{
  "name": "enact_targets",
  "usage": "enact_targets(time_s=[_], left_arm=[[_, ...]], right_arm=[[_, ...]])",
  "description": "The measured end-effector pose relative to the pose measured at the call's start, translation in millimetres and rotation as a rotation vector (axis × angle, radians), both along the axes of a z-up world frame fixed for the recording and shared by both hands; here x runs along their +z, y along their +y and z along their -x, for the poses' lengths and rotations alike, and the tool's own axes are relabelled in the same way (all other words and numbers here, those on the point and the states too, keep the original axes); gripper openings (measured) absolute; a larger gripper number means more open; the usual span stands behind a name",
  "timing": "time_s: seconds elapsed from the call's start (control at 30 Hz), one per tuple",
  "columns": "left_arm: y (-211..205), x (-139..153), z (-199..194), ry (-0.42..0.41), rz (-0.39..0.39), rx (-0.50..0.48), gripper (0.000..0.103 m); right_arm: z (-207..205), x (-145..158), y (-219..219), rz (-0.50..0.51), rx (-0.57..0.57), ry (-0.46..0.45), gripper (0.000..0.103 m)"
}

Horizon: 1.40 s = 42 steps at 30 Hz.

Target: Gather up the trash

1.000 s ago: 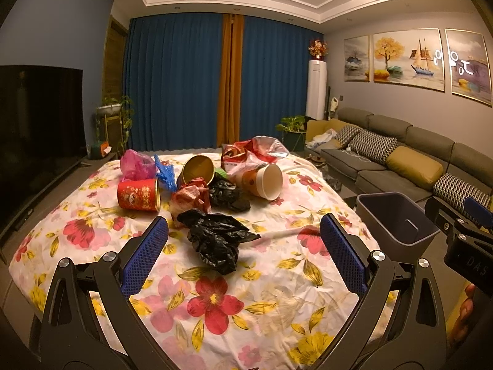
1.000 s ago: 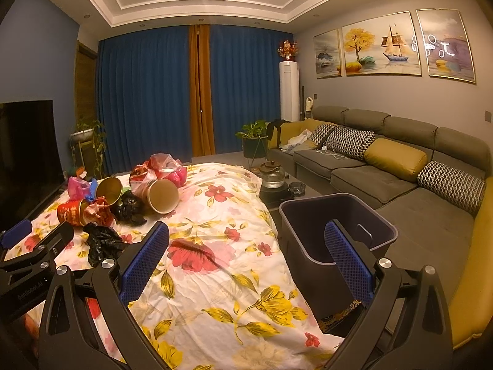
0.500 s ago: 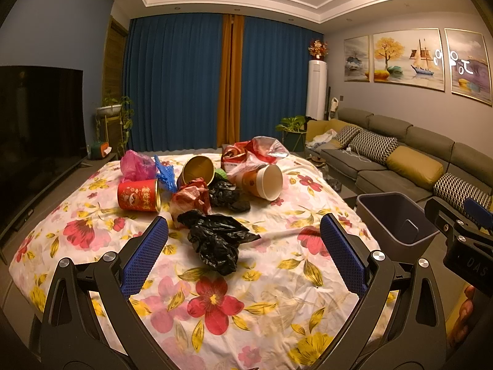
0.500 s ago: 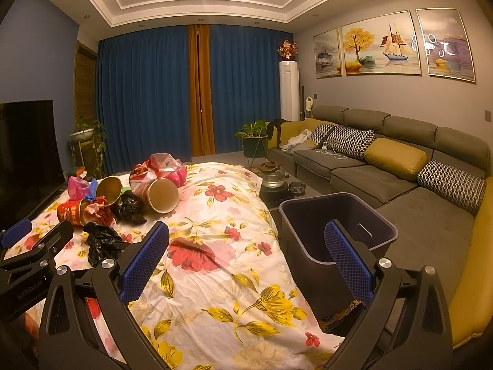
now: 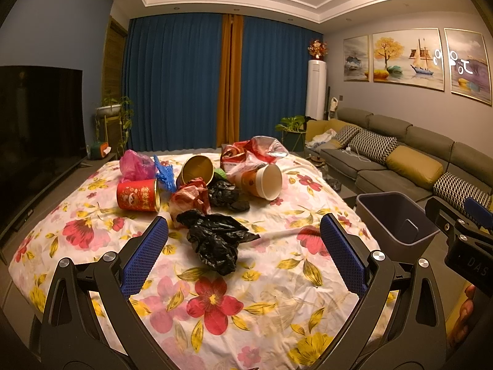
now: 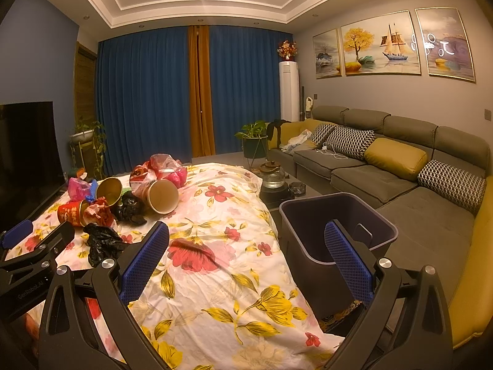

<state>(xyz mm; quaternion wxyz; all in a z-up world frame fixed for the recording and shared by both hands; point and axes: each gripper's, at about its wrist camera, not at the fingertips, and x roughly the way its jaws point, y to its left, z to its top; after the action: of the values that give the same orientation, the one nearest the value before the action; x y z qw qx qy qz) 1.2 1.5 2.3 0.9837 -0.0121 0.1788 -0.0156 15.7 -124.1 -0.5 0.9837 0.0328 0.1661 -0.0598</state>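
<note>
Surface: floral cloth (image 5: 277, 277) carrying trash pile (image 5: 200, 191), frame centre.
Bin: grey bin (image 6: 336, 234) right, nothing visible inside.
Left hand-held gripper (image 5: 243, 256): wide apart, empty.
Right hand-held gripper (image 6: 246, 259): wide apart, empty.

Flowered cloth-covered table (image 5: 277, 293) strewn with black bags (image 5: 215, 240), paper cups (image 5: 265, 182), red can (image 5: 137, 195), wrappers (image 5: 249, 151).

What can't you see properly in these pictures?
- Bottom of the bin: right view, the right claw covers it.
- Green scrap: left view, tucked behind the gold cup, too small to name.
- Table under the flowery cloth: both views, fully covered.
- Person's hand: left view, cut off at the edge.
</note>
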Motion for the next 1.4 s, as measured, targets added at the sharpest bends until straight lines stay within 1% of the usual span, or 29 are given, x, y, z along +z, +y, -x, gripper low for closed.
enact_targets(time_s=[0.67, 1.2, 1.4], left_arm=[[-0.8, -1.7, -2.4, 0.002, 0.007, -0.003, 0.097], [16.4, -26.7, -19.8, 0.012, 0.024, -0.008, 0.097], [30.3, -44.4, -35.7, -0.001, 0.031, 0.005, 0.097]], right_arm=[[-0.4, -3.4, -1.9, -0.008, -0.007, 0.002, 0.098], [-19.4, -18.6, -4.5, -0.029, -0.018, 0.010, 0.098], [-30.8, -25.1, -2.8, -0.044, 0.001, 0.005, 0.098]])
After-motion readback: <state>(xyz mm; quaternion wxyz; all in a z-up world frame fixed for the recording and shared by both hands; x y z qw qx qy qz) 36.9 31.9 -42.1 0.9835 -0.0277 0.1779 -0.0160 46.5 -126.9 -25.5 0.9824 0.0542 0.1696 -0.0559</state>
